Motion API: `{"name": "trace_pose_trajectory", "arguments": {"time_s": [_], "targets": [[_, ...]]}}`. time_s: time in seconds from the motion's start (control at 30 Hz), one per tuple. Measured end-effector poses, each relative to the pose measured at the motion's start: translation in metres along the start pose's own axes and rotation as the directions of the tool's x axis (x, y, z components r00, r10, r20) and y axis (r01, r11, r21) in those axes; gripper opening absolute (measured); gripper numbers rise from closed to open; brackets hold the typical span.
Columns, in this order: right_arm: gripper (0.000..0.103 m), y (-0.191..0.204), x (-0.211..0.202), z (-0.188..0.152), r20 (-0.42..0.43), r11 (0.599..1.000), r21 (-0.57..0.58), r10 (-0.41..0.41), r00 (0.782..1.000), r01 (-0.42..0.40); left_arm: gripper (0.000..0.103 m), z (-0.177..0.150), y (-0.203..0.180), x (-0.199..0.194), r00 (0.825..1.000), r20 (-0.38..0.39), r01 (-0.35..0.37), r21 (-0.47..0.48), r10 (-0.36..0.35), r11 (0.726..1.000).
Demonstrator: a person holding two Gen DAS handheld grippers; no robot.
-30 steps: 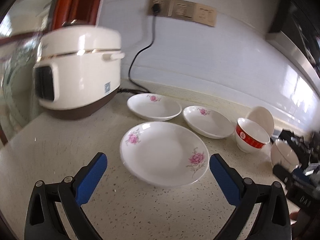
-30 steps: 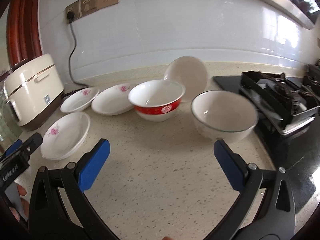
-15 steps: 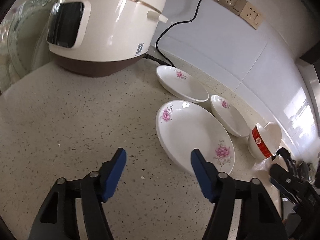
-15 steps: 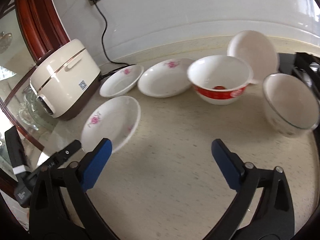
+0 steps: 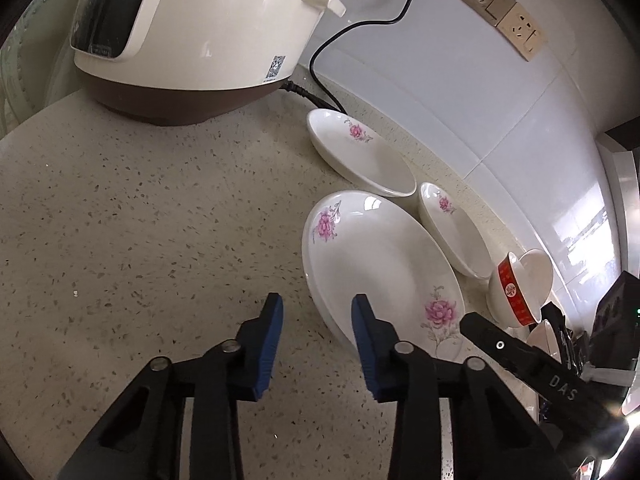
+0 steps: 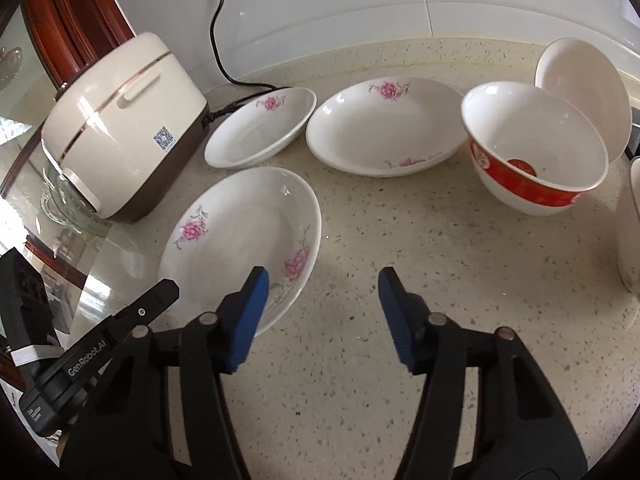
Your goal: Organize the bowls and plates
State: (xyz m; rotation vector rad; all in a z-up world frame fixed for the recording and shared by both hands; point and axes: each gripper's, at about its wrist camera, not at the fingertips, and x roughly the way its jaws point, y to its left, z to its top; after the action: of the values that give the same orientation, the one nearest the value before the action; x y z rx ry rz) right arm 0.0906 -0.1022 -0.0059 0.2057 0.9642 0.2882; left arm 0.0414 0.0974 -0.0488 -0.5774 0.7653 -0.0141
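Speckled counter (image 5: pixel 140 220) under a white tiled wall (image 5: pixel 460 92). Big cream rice cooker (image 5: pixel 192 36) at the back, plugged in by a black cord (image 5: pixel 348 28). Three flowered plates: nearest plate (image 6: pixel 244 240) in front, two more plates (image 6: pixel 262 132) (image 6: pixel 384 128) behind, side by side. Red and white bowl (image 6: pixel 536 152) to the right, a white bowl (image 6: pixel 584 92) tipped up behind it. Left gripper (image 5: pixel 316 320) angled down at the near plate's rim, jaws just closing, rim between them, not pinched. Right gripper (image 6: pixel 322 292) angled down beside that plate, jaws just closing, nothing held.
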Motion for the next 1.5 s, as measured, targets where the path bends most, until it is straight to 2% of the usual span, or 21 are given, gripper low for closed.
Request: {"name": "trace_pose_trajectory", "arguments": {"time_s": [0.1,0.23,0.3,0.43,0.87,1.17,1.5], "targets": [[0.055,0.004,0.006,0.002,-0.008,1.000,-0.010,-0.001,1.000,0.001,0.035,0.002,-0.001,0.003,1.000,-0.002,0.002,0.003,-0.002,1.000],[0.040,0.005,0.016,0.001,-0.023,1.000,-0.016,0.000,1.000,0.000,0.030,0.005,-0.002,0.008,1.000,-0.019,0.010,0.016,-0.009,1.000],[0.035,0.007,0.019,0.002,-0.025,1.000,-0.030,-0.004,1.000,0.003,0.023,0.005,-0.003,0.011,0.999,-0.027,0.020,0.020,-0.019,1.000],[0.022,0.013,0.024,0.001,-0.033,0.999,-0.047,0.014,0.999,-0.015,0.021,0.006,-0.006,0.015,0.999,-0.027,0.025,0.027,-0.024,0.999],[0.022,0.043,0.018,-0.009,-0.028,0.995,-0.097,0.031,0.999,-0.034,0.021,0.001,0.015,-0.011,1.000,-0.002,0.004,0.001,-0.004,1.000],[0.022,0.095,0.031,-0.019,-0.068,0.980,-0.171,0.095,0.993,-0.106,0.021,0.005,0.058,-0.045,0.997,0.047,-0.062,-0.057,0.065,0.996],[0.022,0.154,0.049,-0.028,-0.131,0.954,-0.236,0.157,0.979,-0.185,0.021,0.014,0.109,-0.075,0.985,0.094,-0.131,-0.134,0.145,0.982]]}}
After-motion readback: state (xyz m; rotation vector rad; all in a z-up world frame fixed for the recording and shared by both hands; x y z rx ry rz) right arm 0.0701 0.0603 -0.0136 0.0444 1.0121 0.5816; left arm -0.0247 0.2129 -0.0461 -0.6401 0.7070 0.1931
